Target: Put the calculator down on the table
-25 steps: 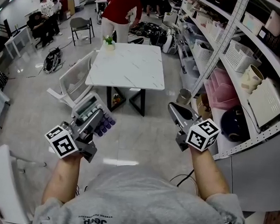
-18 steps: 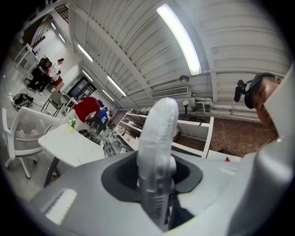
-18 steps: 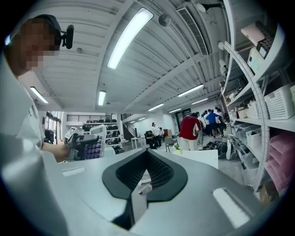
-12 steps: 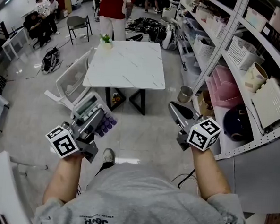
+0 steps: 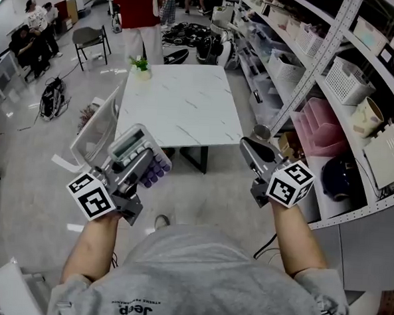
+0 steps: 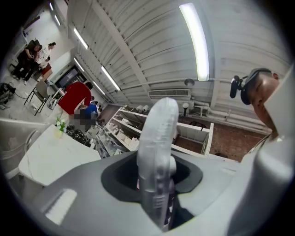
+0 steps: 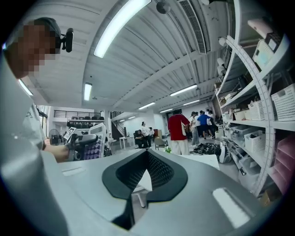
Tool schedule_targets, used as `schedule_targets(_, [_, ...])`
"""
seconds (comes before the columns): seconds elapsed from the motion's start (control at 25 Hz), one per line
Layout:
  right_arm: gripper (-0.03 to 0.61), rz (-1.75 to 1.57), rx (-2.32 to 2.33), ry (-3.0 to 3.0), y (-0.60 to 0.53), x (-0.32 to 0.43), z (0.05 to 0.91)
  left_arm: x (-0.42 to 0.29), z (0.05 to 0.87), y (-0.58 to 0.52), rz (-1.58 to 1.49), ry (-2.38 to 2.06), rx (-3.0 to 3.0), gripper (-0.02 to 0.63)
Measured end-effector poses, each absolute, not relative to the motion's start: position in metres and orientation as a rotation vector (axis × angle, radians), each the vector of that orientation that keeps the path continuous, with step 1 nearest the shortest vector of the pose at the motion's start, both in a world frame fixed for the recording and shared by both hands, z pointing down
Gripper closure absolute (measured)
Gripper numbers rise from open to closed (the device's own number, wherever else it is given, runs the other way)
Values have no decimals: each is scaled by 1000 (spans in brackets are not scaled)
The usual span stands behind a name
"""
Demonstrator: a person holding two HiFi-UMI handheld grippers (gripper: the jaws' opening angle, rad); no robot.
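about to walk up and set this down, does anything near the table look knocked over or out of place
The white chair at the table's left edge looks tipped, leaning askew rather than standing square. A dark bag lies loose on the floor beyond it. Nothing else stands out.

I'm seeing a big open lab or workshop hall: metal shelves [image 5: 302,73] holding baskets [image 5: 351,80], a white table [image 5: 180,102], a chair [image 5: 90,39], ceiling strip lights [image 7: 120,25], and people [image 7: 177,131] gathered beyond.
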State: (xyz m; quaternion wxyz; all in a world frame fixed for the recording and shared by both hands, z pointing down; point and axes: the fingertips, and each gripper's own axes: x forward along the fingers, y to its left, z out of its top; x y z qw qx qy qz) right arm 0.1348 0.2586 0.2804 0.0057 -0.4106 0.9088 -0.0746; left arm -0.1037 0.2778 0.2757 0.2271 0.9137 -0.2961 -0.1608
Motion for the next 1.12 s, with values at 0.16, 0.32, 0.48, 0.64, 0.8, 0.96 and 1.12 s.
schedule_targets(0.16, [575,-212,-1310,2838,205,92,278,-136,278,221,-420,-758,2547,426])
schedule_targets(0.32, [575,-209,-1332,2821,151,48,267,-177,273,166,-397,-726,2552,426])
schedule_targets(0.48, [575,-226,-1345,2824,110,24,269,-201,278,124,-397,-709,2533,426])
schedule_targets(0.64, [575,-257,-1375,2823,77,13,273,-216,286,90,-395,-710,2515,426])
schedule_targets(0.8, [575,-276,-1368,2823,42,17,280,-216,295,56,-386,-722,2495,426])
schedule_targets(0.96, [575,-307,-1345,2829,5,31,291,-202,305,22,-363,-741,2477,426])
schedule_targets(1.12, [575,-326,-1281,2831,-38,69,305,-164,313,-13,-341,-778,2473,426])
